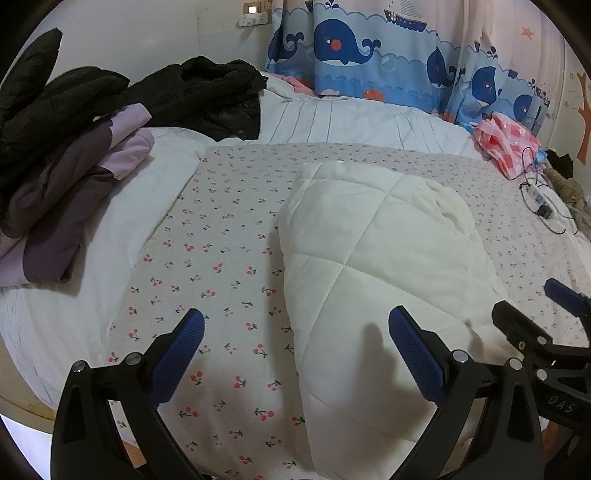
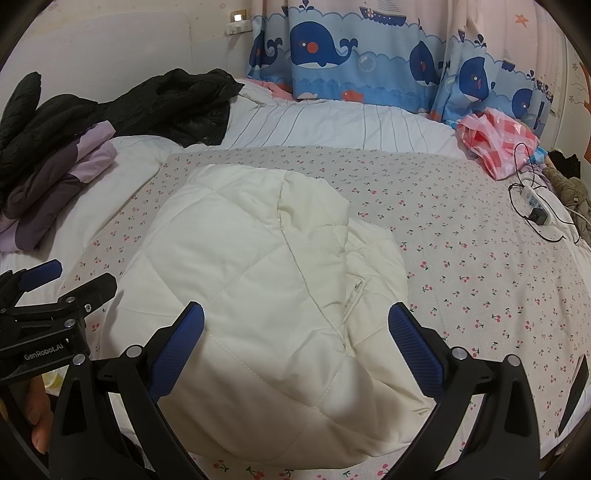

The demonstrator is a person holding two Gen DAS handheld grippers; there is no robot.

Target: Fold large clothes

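The cream quilted jacket lies folded on the cherry-print bed sheet, long axis running away from both wide-open, empty hand-held grippers, directly beneath the right hand-held gripper (seemingly nearer) and right of the left hand-held gripper.

Indoor light, even and moderately bright, cool cast. Soft shadows of the left hand-held gripper fall on the white quilted coat just beyond its fingers. Small lit indicator glows on wall socket above the coat. Strong fisheye bending, black vignette at corners. Focus sharp throughout.
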